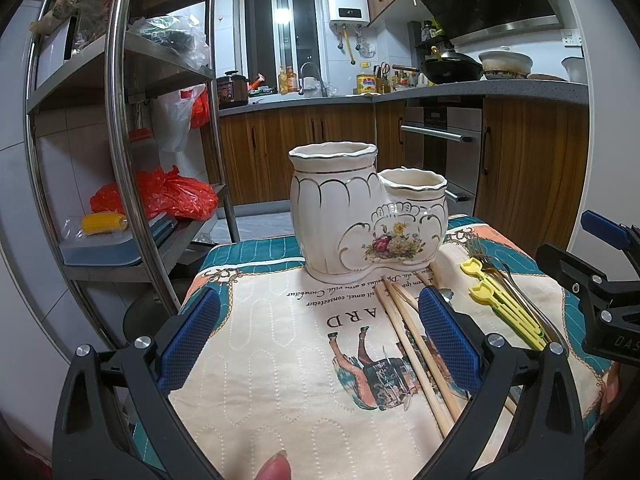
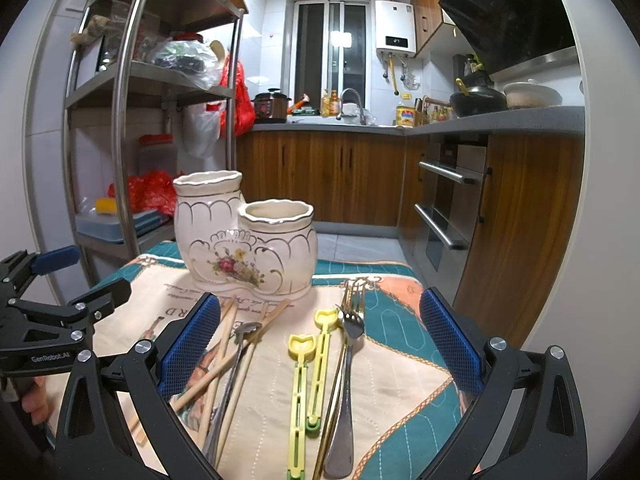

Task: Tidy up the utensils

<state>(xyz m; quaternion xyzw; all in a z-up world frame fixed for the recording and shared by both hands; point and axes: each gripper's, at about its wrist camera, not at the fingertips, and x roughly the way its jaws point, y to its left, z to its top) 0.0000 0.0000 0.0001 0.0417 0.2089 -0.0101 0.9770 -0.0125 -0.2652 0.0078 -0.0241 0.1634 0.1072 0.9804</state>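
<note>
While jaws gape, glazed ceramic holder (image 2: 244, 240), wooden chopsticks (image 2: 224, 364), steel forks (image 2: 348, 344)

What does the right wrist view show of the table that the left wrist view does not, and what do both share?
Only the right wrist view shows a metal utensil lying among the chopsticks and the whole silver fork. Only the left wrist view shows the corn cob clearly and a fingertip. Both show the ceramic holder, yellow tongs, cloth and both open grippers.
</note>
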